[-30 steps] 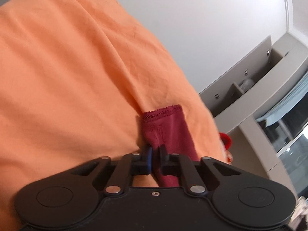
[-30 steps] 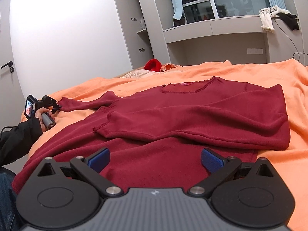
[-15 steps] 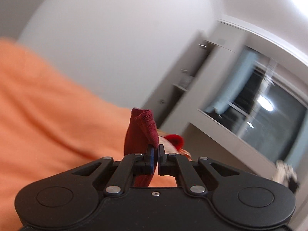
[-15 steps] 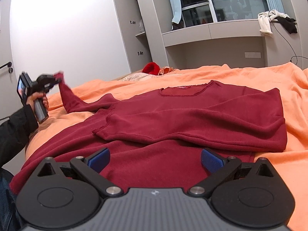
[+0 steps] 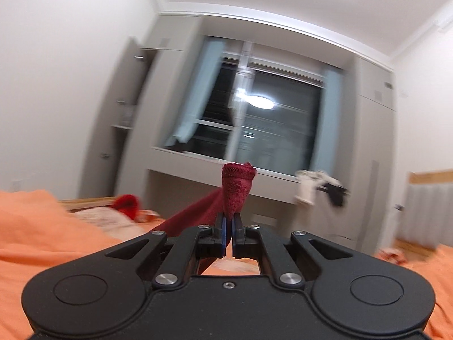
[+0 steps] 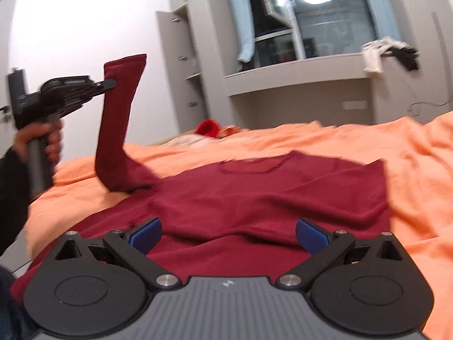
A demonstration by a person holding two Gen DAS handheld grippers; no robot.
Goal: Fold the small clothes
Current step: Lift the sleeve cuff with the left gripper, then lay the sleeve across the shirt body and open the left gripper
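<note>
A dark red long-sleeved sweater [image 6: 269, 195] lies flat on the orange bedspread [image 6: 368, 141], its right sleeve folded across the body. My left gripper [image 5: 228, 221] is shut on the cuff of the left sleeve [image 5: 236, 187] and holds it high in the air. From the right wrist view that left gripper [image 6: 109, 83] sits at the far left in a person's hand [image 6: 42, 138], with the sleeve [image 6: 119, 119] hanging down from it to the shoulder. My right gripper [image 6: 228, 231] hovers open over the sweater's lower part, nothing between its blue pads [image 6: 145, 231].
A bright red garment [image 6: 208, 127] and pale fabric lie at the head of the bed. Behind stand a grey cabinet [image 6: 181, 70] with an open door, a window ledge [image 6: 297, 73] with white and black clothes [image 6: 388, 53] on it, and a dark window.
My left gripper has lifted the sleeve cuff from the bedspread high into the air and swung toward the sweater, rolling level. My right gripper has risen slightly and stayed open.
</note>
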